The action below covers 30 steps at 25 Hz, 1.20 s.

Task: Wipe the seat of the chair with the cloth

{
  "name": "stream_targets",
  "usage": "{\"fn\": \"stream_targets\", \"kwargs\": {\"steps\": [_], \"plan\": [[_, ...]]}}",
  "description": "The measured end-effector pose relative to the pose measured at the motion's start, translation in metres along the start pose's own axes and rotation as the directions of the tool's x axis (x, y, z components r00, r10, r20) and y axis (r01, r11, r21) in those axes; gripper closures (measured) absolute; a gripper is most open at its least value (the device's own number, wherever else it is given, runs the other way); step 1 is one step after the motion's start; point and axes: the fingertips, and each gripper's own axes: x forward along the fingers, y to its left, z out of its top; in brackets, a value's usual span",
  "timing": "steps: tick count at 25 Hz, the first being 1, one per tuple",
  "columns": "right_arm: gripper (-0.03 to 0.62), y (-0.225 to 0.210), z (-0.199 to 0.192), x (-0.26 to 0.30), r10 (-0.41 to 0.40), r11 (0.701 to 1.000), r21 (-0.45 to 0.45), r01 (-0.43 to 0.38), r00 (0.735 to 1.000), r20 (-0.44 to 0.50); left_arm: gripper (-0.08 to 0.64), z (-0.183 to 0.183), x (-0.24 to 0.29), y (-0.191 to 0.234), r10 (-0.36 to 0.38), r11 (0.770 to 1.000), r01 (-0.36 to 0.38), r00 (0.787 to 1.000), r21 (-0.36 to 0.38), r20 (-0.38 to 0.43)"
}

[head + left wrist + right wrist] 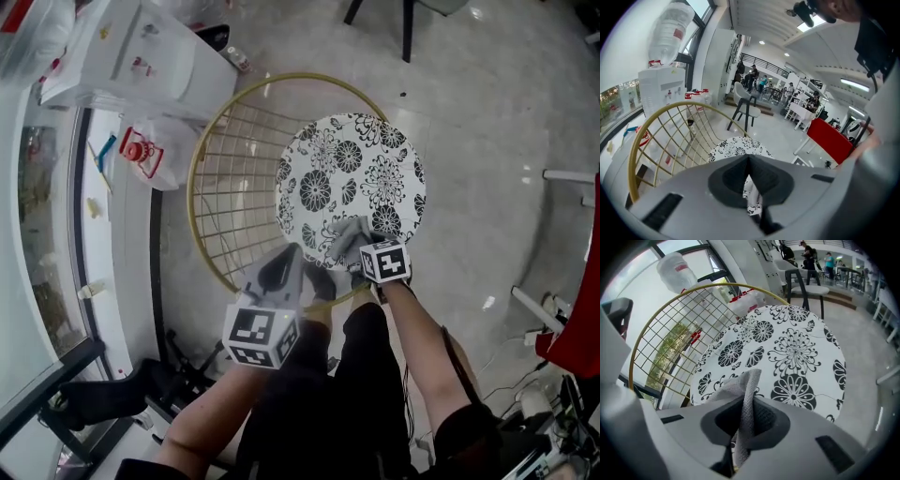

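Far left, by the window: white water dispenser (159,52), well apart from the chair

Gold wire-grid chair back (225,187): a hoop with a square mesh, joined to the left edge of the seat

Your left gripper (281,270) hangs over the near-left edge of the seat, just above the gold rim. Its own view shows the jaws pressed together at the tips, nothing between them; only a sliver of the patterned seat shows through the gap behind

Round white seat with black flower print (366,159): the far and right parts are bare, with no cloth on them

Grey woven cloth (349,232): bunched at the near edge of the seat, just right of your left gripper. Your right gripper (354,251) has its jaws clamped on it; in that gripper's view a fold of the cloth (743,394) stands up from between the jaws, with the seat (797,343) spread out beyond. Whether the cloth presses on the seat or sits just above it cannot be told

Far right edge: a red panel (577,337), partly cut off
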Motion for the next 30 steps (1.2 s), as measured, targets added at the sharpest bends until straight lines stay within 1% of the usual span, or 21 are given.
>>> {"fn": "stream_targets", "kwargs": {"steps": [6, 9, 13, 17, 20, 23, 25, 28, 30], "plan": [[0.563, -0.041, -0.014, -0.016, -0.049, 0.996, 0.075, 0.048, 0.999, 0.011, 0.555, -0.001, 0.01, -0.011, -0.026, 1.0, 0.026, 1.0, 0.004, -0.017], [0.563, -0.062, -0.015, -0.027, -0.102, 0.99, 0.096, 0.1, 0.995, 0.014, 0.555, -0.001, 0.012, -0.012, -0.03, 1.0, 0.03, 0.999, 0.009, -0.019], [0.563, -0.081, -0.017, -0.037, -0.134, 0.984, 0.125, 0.13, 0.991, 0.027, 0.555, -0.001, 0.012, -0.01, -0.03, 0.999, 0.03, 0.999, 0.011, -0.022], [0.563, -0.101, -0.022, -0.049, -0.183, 0.97, 0.168, 0.177, 0.983, 0.022, 0.554, -0.001, 0.009, -0.009, -0.036, 0.999, 0.037, 0.999, 0.013, -0.022], [0.563, -0.11, -0.023, -0.059, -0.214, 0.961, 0.182, 0.206, 0.977, 0.023, 0.554, 0.001, 0.005, -0.006, -0.037, 0.999, 0.038, 0.999, 0.01, -0.014], [0.563, -0.101, -0.011, -0.069, -0.218, 0.964, 0.17, 0.205, 0.974, 0.061, 0.555, 0.004, -0.002, -0.001, -0.037, 0.999, 0.037, 0.999, 0.0, 0.002], [0.563, -0.082, 0.004, -0.076, -0.198, 0.972, 0.15, 0.182, 0.975, 0.098, 0.555, 0.007, -0.009, 0.003, -0.038, 0.999, 0.038, 0.999, -0.008, 0.013], [0.563, -0.033, 0.028, -0.082, -0.135, 0.985, 0.124, 0.117, 0.98, 0.146, 0.555, 0.012, -0.021, 0.01, -0.041, 0.999, 0.042, 0.999, -0.015, 0.026], [0.563, 0.006, 0.046, -0.079, -0.066, 0.994, 0.098, 0.049, 0.982, 0.176, 0.554, 0.015, -0.028, 0.015, -0.041, 0.999, 0.041, 0.999, -0.015, 0.032]]}}
